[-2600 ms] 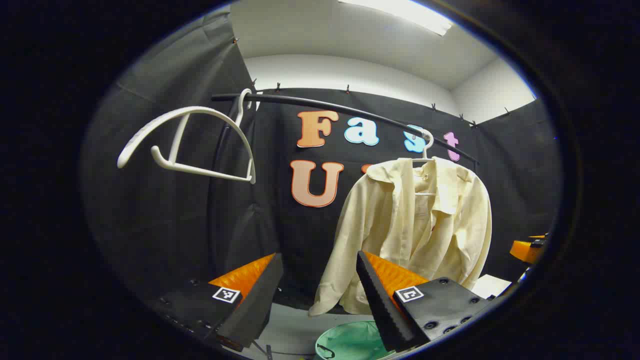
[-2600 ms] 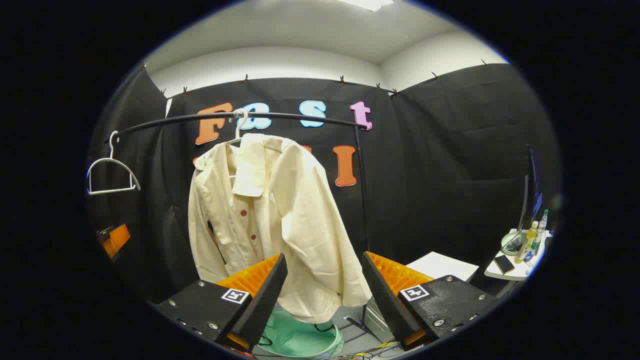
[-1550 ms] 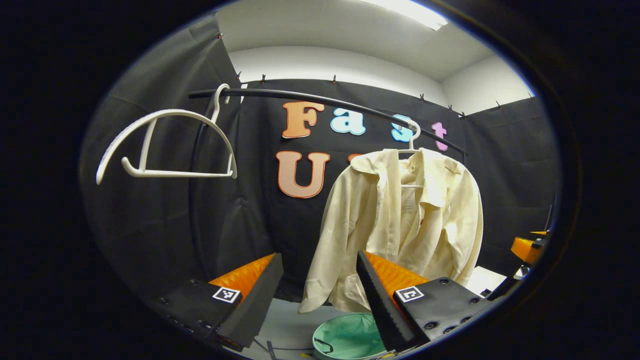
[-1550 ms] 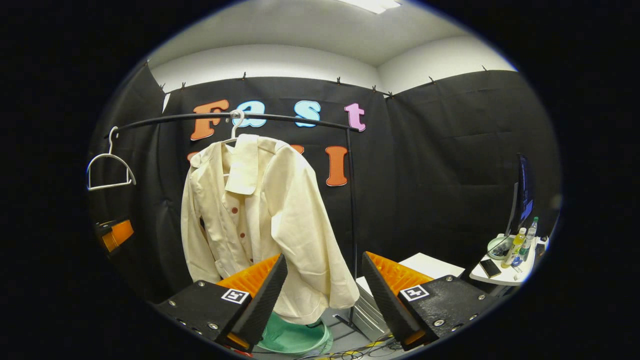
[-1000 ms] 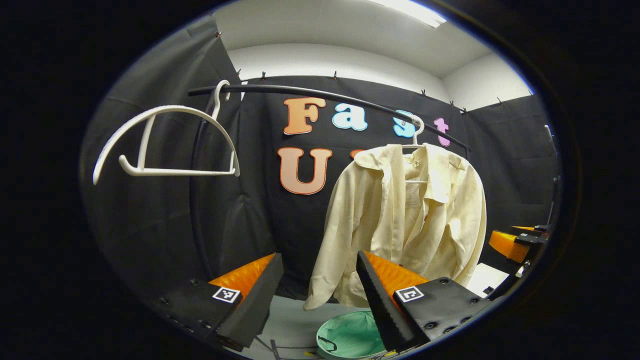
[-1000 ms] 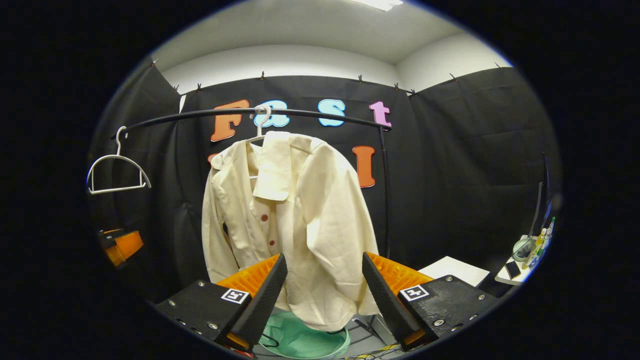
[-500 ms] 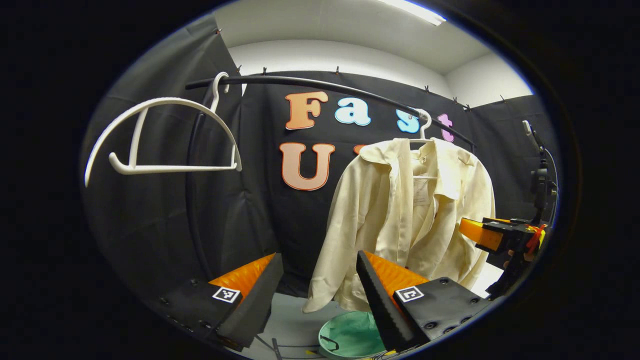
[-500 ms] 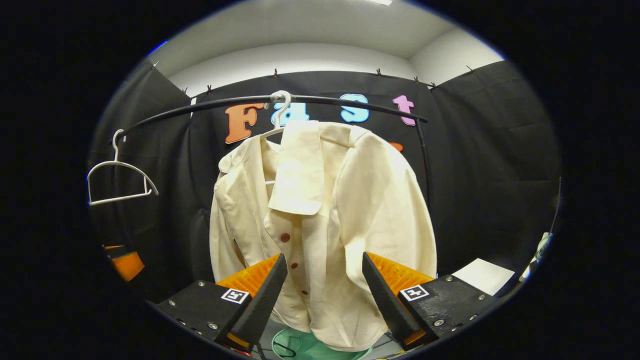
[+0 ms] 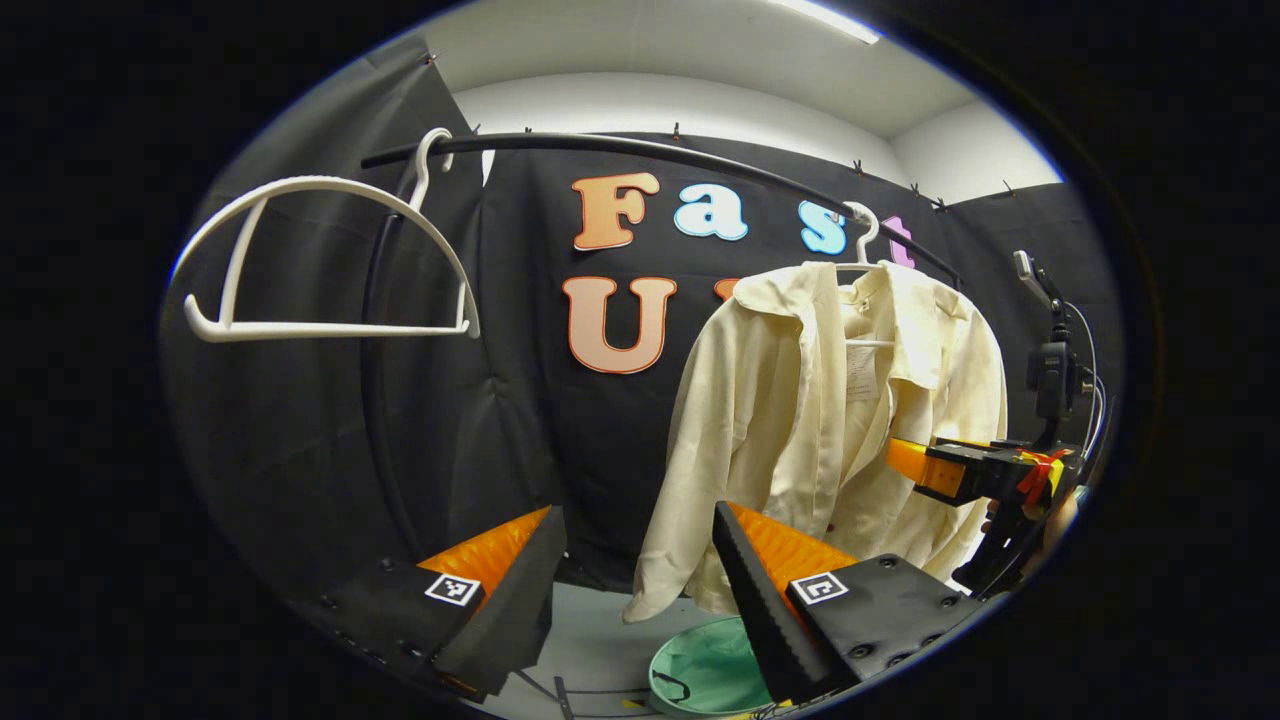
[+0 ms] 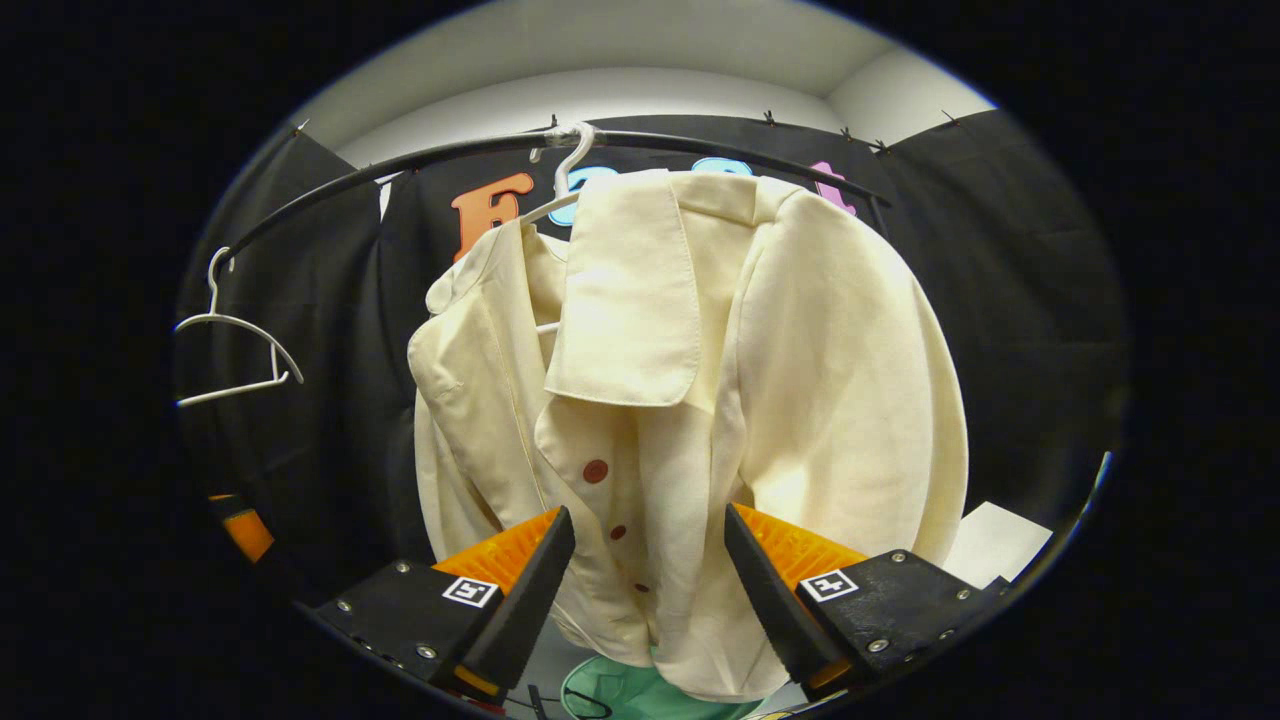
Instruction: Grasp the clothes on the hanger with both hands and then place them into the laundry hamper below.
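**A:** Item one — the shirt (image 10: 700, 400). Where do you have it?

**B:** You have it on a white hanger (image 10: 560, 180) hooked over the black rail (image 9: 640, 155), hanging straight down, long axis vertical, front open with dark red buttons showing. In the right gripper view it hangs just beyond the right gripper (image 10: 648, 580); the button placket falls into the gap between the jaws, which stand wide apart with nothing in them.

**A:** Item two — your left gripper (image 9: 638, 580)?

**B:** Jaws apart, empty too. From that side the shirt (image 9: 830, 420) lies to the right and farther off; a second, empty hanger (image 9: 320, 260) is nearer, up at the left. Your right gripper (image 9: 960, 470) shows at the far right, level with the shirt's right front.

**A:** Item three — the laundry hamper (image 9: 710, 675)?

**B:** Green, on the floor directly below the hem; its rim (image 10: 640, 700) also shows under the shirt in the right gripper view.

**A:** So which hand leads?

**B:** Likely your right — it is clearly the nearer, and a short push forward should put cloth between its jaws. Your left has to travel right and in before both can take hold.
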Demonstrator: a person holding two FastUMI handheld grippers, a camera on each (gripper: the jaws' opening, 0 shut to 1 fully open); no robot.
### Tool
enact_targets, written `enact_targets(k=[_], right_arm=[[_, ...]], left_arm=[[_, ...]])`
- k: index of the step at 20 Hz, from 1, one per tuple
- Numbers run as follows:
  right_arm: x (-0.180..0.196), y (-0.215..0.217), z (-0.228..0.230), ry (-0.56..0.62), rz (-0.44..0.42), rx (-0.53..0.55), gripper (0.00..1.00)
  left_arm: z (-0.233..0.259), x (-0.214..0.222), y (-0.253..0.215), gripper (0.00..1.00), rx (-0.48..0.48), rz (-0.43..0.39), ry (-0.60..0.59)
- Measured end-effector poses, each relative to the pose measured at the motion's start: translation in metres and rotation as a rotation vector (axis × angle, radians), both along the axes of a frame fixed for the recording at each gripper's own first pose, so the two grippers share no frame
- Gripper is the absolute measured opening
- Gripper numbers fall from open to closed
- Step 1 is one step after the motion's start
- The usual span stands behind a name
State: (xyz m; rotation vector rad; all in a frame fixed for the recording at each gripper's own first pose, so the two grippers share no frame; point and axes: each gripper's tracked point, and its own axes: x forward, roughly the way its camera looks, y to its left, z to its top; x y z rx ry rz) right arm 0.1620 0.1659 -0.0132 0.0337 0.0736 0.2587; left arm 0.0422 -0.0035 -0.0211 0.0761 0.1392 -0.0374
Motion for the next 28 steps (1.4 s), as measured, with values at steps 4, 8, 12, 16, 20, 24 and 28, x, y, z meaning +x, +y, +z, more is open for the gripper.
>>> enact_targets(k=[4,8,12,16,20,24,28], right_arm=[[0.015,0.008,0.0,-0.002,-0.034,-0.009,0.94],[0.032,0.013,0.002,0.007,-0.068,-0.001,0.94],[0.049,0.013,0.001,0.012,-0.098,-0.026,0.88],[0.054,0.008,0.002,0.046,-0.092,-0.025,0.55],[0.04,-0.006,0.003,0.068,-0.054,-0.005,0.09],[0.022,-0.017,0.012,0.075,-0.012,0.007,0.01],[0.008,-0.029,0.023,0.064,0.017,0.01,0.01]], left_arm=[[-0.002,0.006,0.0,0.97,-0.013,0.005,0.009],[-0.004,0.009,0.002,1.0,-0.007,0.002,0.011],[0.003,0.014,-0.003,0.97,-0.003,0.0,0.009],[0.009,0.018,-0.017,0.97,0.005,-0.016,0.011],[0.003,0.029,-0.041,0.97,-0.012,-0.053,0.025],[0.008,0.04,-0.073,0.97,-0.004,-0.101,0.021],[0.001,0.055,-0.104,0.97,-0.013,-0.138,0.036]])
